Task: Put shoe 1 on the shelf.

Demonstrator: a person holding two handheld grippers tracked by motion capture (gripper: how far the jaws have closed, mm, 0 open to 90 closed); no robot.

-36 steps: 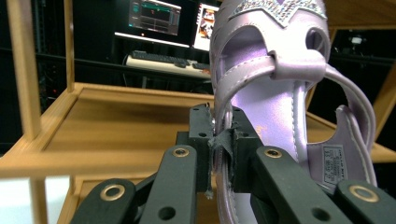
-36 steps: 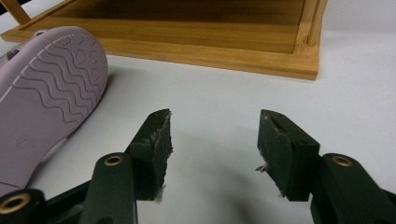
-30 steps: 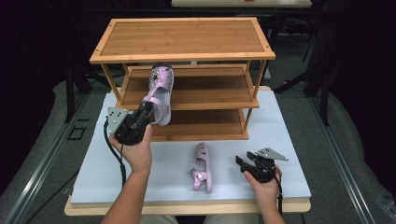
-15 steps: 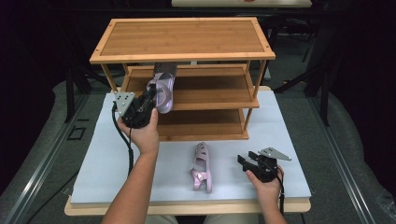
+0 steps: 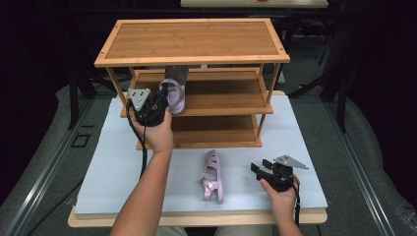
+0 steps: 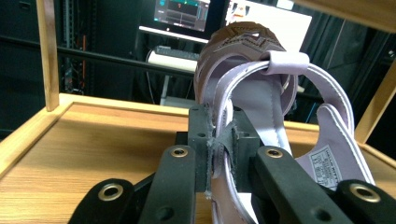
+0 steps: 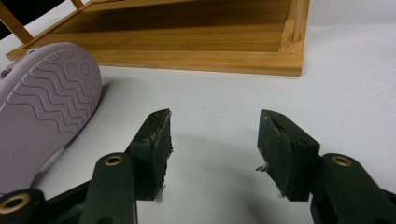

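Sandal [image 5: 175, 88] number one's pinched by its strap in my left tool [image 5: 158, 101], hovering over the rack's middle shelf [image 5: 221, 96], so next it needs lowering flat, while my right tool [image 5: 261, 168] sits open on the desk [image 5: 118, 162].

Two sandals [image 5: 212, 176] (pink), one rack [image 5: 192, 42]

High view: set above the near edge, aimed fwd and down; whole tabletop [image 5: 123, 162] and bamboo rack [image 5: 192, 44] taken in from afar. Left gripper view: carried on the left tongs [image 6: 223, 144], aimed level, close over the rack's middle shelf [image 6: 93, 140]. Right gripper view: carried on the right tongs [image 7: 212, 149], held low, aimed across the tabletop at the rack's bottom shelf [image 7: 196, 51]. Rack shared by all three.
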